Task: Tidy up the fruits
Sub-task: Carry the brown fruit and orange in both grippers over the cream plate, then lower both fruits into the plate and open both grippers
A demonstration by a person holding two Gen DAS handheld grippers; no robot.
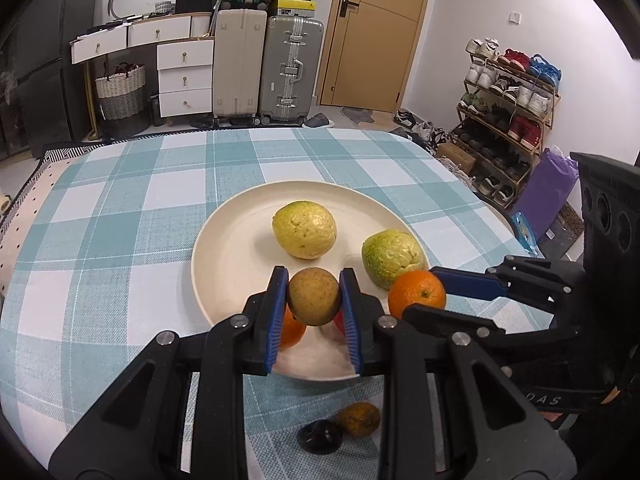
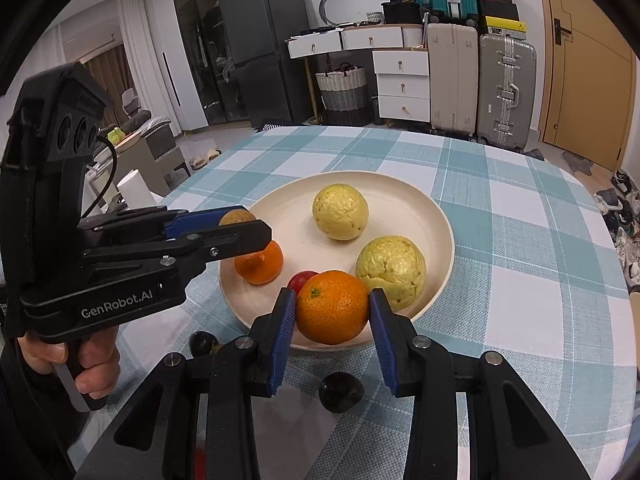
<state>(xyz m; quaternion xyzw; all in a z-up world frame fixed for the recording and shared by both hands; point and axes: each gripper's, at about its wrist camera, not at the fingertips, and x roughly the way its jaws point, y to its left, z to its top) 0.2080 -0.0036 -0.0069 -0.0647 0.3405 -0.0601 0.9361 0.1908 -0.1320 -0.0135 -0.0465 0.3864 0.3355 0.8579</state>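
Gripping brown-speckled round fruit – left tongs.

One cream plate sits on the worktop. Two oranges, two bumpy yellow-green fruits, one brownish round fruit, one small red fruit, two dark fruits off the plate, and another dull orange-brown one.

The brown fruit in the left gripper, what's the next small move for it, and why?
Probably lower it a little and open the left gripper. The brown fruit is clamped over the near part of the plate, with an orange just below, so ease it toward bare plate first. The right gripper holds its own orange at the plate's near rim.
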